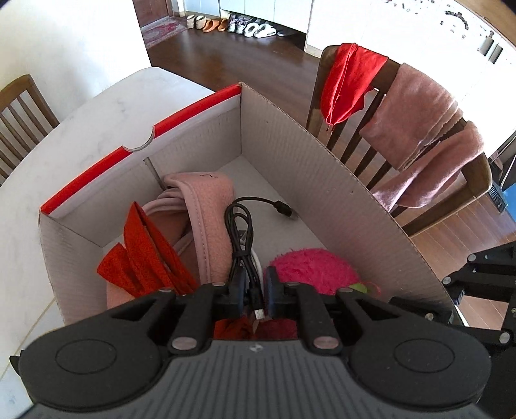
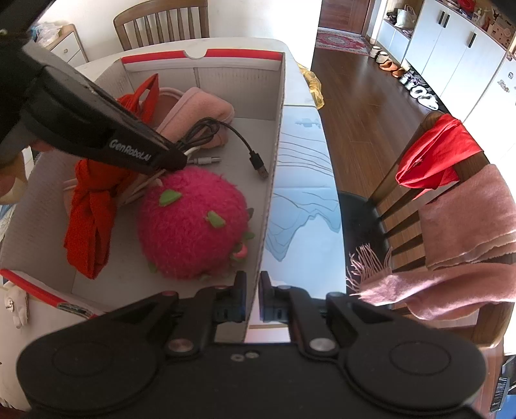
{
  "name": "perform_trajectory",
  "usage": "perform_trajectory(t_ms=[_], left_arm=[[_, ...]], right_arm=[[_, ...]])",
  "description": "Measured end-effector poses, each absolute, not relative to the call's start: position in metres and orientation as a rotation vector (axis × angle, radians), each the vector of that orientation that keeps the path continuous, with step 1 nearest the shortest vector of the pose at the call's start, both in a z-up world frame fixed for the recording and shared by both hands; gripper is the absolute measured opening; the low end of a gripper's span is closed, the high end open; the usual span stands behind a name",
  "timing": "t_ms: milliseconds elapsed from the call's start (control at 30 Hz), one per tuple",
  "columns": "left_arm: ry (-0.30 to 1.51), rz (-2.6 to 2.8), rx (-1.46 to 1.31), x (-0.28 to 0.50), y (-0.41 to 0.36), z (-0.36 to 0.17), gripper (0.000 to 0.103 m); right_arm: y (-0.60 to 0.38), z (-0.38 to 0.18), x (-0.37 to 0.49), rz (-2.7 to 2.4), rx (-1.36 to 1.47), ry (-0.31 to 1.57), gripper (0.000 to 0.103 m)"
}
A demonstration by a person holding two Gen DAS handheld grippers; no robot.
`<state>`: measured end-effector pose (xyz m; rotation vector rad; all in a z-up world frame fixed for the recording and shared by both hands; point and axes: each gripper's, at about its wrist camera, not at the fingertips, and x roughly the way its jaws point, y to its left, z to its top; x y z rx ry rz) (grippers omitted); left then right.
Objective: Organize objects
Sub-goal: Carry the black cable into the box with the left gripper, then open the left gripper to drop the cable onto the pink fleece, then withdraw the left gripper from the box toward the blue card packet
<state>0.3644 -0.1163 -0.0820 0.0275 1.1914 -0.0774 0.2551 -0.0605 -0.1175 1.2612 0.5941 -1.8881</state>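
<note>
An open cardboard box (image 1: 290,145) with a red rim stands on the white table. Inside lie a pink fuzzy plush fruit (image 1: 312,267), a red cloth (image 1: 145,254), a pink padded pouch (image 1: 206,206) and a coiled black USB cable (image 1: 240,222). My left gripper (image 1: 253,283) reaches down into the box, its jaws slightly apart with the cable lying loosely between them. In the right wrist view the left gripper (image 2: 175,159) hangs over the plush fruit (image 2: 190,219), beside the black cable (image 2: 238,135) and a white cable (image 2: 206,159). My right gripper (image 2: 253,283) is shut on the box's right wall (image 2: 274,129).
A wooden chair (image 1: 325,64) to the right of the table carries a red garment (image 2: 435,151) and a pink fringed scarf (image 2: 467,209). A blue-patterned sheet (image 2: 303,193) lies on the table beside the box. Another chair (image 2: 161,19) stands beyond the table. Shoes (image 1: 238,25) line the far wall.
</note>
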Motion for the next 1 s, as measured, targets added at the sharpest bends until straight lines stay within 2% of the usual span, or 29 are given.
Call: perform_trajectory(t_ms=[133, 200, 800, 867, 933, 1000], left_arm=[[1.173, -0.077, 0.009, 0.357, -0.114, -0.075, 0.027], [1.163, -0.081, 0.001, 0.353, -0.113, -0.070, 0.029], [1.013, -0.067, -0.116, 0.280, -0.078, 0.005, 0.030], [0.999, -0.037, -0.118, 0.268, -0.067, 0.010, 0.036], [0.973, -0.008, -0.138, 0.255, -0.054, 0.015, 0.055], [0.953, 0.035, -0.156, 0.240, -0.038, 0.020, 0.058]], right_arm=[[-0.060, -0.118, 0.255, -1.884, 1.255, 0.603, 0.007], [-0.060, -0.118, 0.255, -1.877, 1.251, 0.610, 0.007], [-0.060, -0.119, 0.257, -1.853, 1.238, 0.635, 0.007], [-0.060, -0.118, 0.258, -1.850, 1.236, 0.638, 0.007], [-0.060, -0.118, 0.258, -1.849, 1.235, 0.638, 0.007], [-0.059, -0.118, 0.258, -1.846, 1.233, 0.644, 0.007]])
